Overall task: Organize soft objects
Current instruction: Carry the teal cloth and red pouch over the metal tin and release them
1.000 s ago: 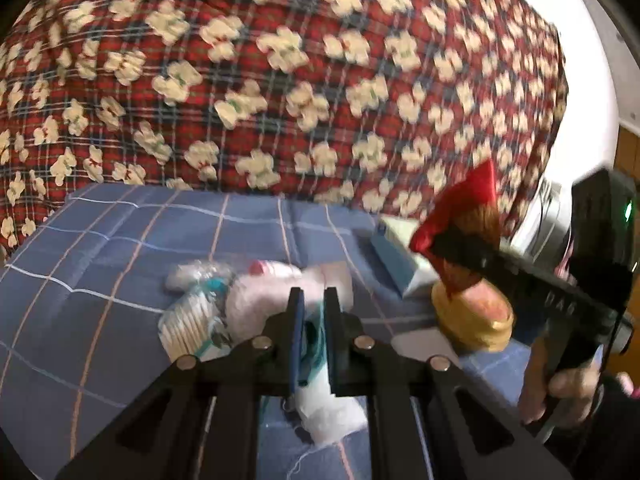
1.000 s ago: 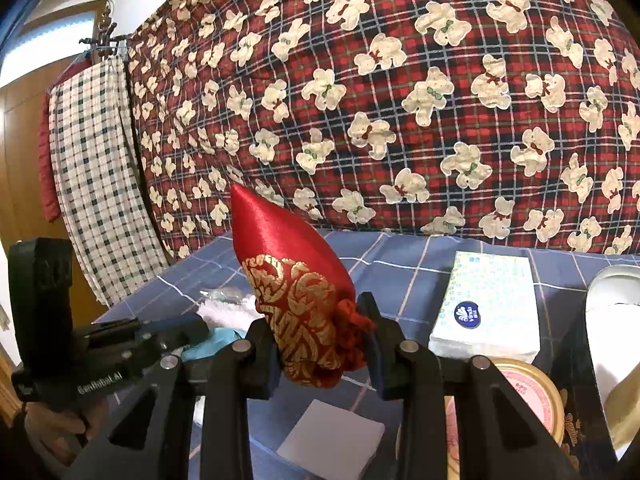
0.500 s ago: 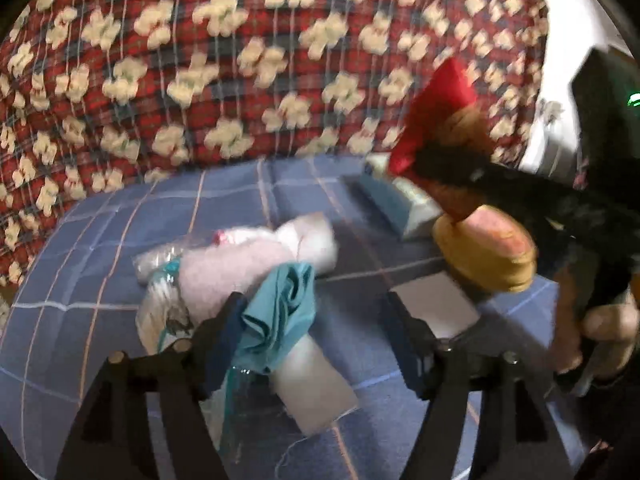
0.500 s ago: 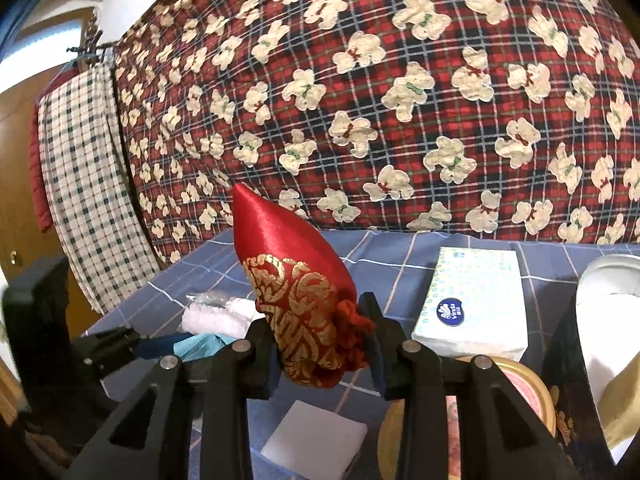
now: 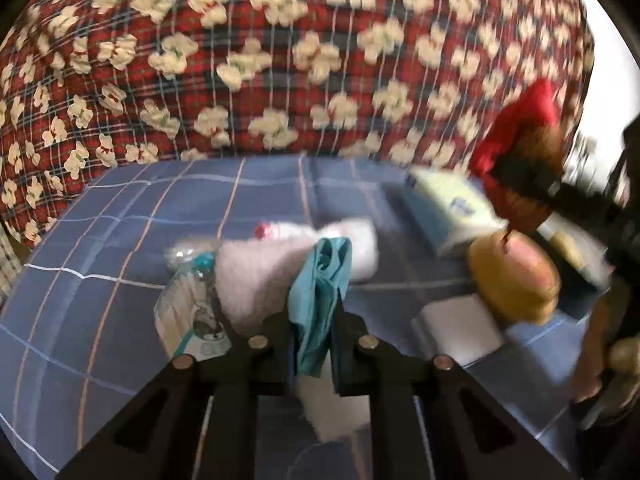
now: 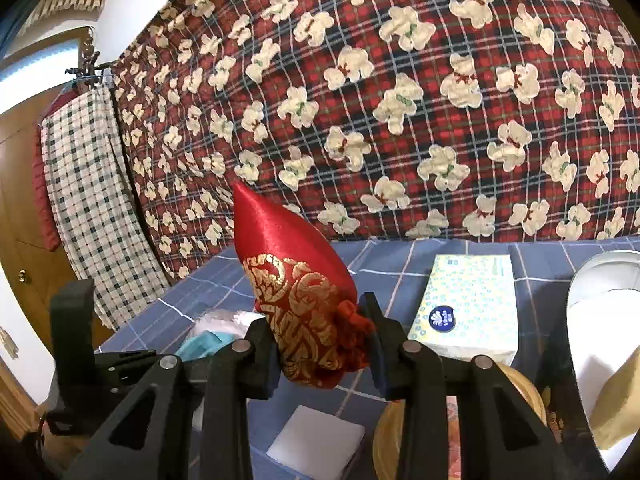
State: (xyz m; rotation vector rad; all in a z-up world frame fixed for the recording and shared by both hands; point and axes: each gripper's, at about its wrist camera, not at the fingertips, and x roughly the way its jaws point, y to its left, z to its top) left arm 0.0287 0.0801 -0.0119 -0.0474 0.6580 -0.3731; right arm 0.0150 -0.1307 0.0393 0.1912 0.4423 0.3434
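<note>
Teal cloth (image 5: 320, 292) pinched in left tongs (image 5: 312, 336); red pouch (image 6: 304, 300) clamped in right tongs (image 6: 320, 344).

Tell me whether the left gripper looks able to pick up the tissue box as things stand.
Probably not: the left gripper is already shut on a teal cloth, so its fingers are occupied. The tissue box itself lies unobstructed.

The left gripper (image 5: 314, 334) pinches a teal cloth (image 5: 320, 296) above a white fluffy towel (image 5: 256, 276); beyond — a tissue pack (image 5: 448, 208) on the blue checked bed (image 5: 120, 240).
</note>
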